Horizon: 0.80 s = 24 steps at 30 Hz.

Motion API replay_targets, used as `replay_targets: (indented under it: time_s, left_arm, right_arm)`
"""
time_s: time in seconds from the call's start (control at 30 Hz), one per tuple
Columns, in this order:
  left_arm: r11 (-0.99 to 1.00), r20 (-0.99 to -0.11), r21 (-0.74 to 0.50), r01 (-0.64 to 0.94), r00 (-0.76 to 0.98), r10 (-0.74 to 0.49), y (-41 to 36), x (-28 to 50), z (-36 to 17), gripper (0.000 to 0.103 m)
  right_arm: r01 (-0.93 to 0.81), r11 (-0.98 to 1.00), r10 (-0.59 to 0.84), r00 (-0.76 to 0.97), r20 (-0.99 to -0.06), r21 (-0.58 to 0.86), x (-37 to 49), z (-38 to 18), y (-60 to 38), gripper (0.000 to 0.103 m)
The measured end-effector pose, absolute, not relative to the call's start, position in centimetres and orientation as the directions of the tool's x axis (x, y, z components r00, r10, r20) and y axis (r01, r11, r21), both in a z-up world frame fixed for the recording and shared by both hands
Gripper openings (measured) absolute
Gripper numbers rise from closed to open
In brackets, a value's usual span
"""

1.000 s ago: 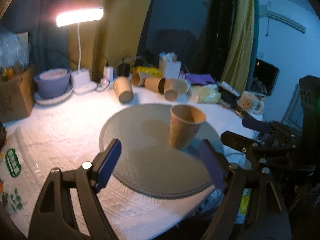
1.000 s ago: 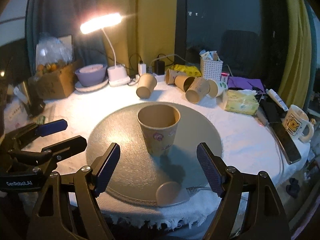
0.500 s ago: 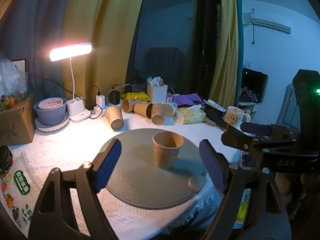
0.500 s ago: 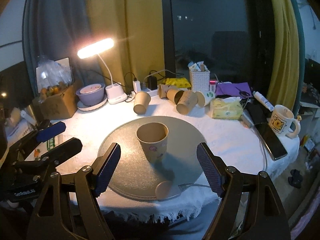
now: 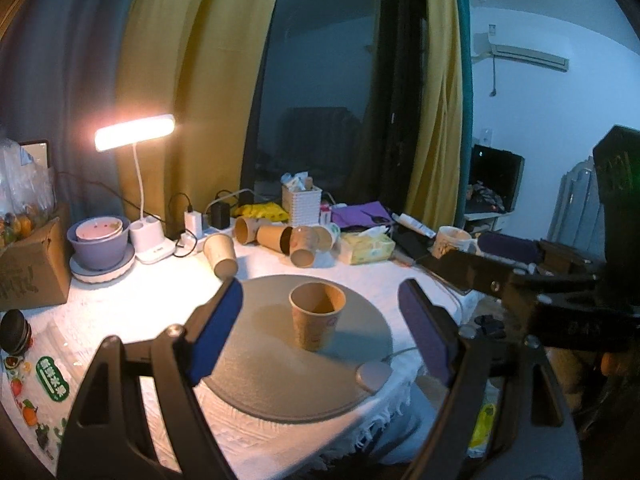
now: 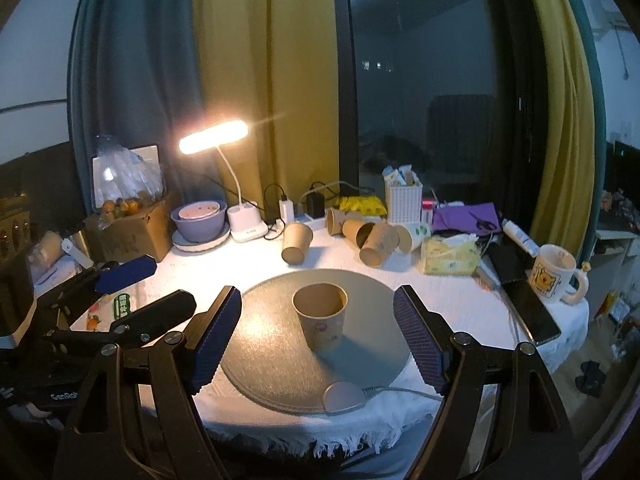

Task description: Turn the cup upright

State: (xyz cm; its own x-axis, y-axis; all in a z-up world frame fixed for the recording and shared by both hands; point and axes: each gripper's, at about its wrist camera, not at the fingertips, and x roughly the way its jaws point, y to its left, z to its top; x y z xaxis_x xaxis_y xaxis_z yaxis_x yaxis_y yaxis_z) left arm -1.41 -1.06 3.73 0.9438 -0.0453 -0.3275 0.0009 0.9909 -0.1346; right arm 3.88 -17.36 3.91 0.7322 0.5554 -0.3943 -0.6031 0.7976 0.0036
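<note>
Right wrist view shows my right gripper [image 6: 318,338] spread wide and empty, the paper cup [image 6: 321,316] standing upright, mouth up, mid-way on the round grey mat [image 6: 260,344], while my left gripper [image 5: 320,336] gapes likewise, its print seemingly floral.

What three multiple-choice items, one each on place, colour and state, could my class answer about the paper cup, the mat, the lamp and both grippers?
1. Where does the paper cup stand?
A on the round grey mat
B in the cardboard box
C on the phone

2. What colour are the gripper pads?
A red
B blue
C white

3. How is the cup?
A on its side
B upside down
C upright, mouth up

Answers: 1 A, the mat surrounds its base. 2 B, both views show blue pads. 3 C, its open rim faces up; the left gripper and right gripper are open, apart from it.
</note>
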Motion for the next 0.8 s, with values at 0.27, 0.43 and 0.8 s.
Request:
replay_targets:
  time_s: [0.27, 0.43, 0.8]
  left_arm:
    - [0.990, -0.288, -0.141, 0.003, 0.957, -0.044, -1.2, -2.8, 4.9, 0.081]
    - [0.989, -0.268, -0.148, -0.011, 0.963, -0.029, -0.7, -3.4, 5.5, 0.081]
    - [0.988, -0.245, -0.149, -0.038, 0.969, 0.000, 0.1, -4.2, 5.9, 0.081]
  right_arm:
    - [-0.601, 0.798, 0.554, 0.754, -0.352, -0.032, 2.3, 5.5, -17.9, 0.081]
    - [-0.597, 0.801, 0.552, 0.765, -0.333, -0.045, 1.7, 6.1, -18.3, 0.081]
    - [-0.596, 0.801, 0.550, 0.773, -0.315, -0.063, 1.2, 6.8, -18.4, 0.081]
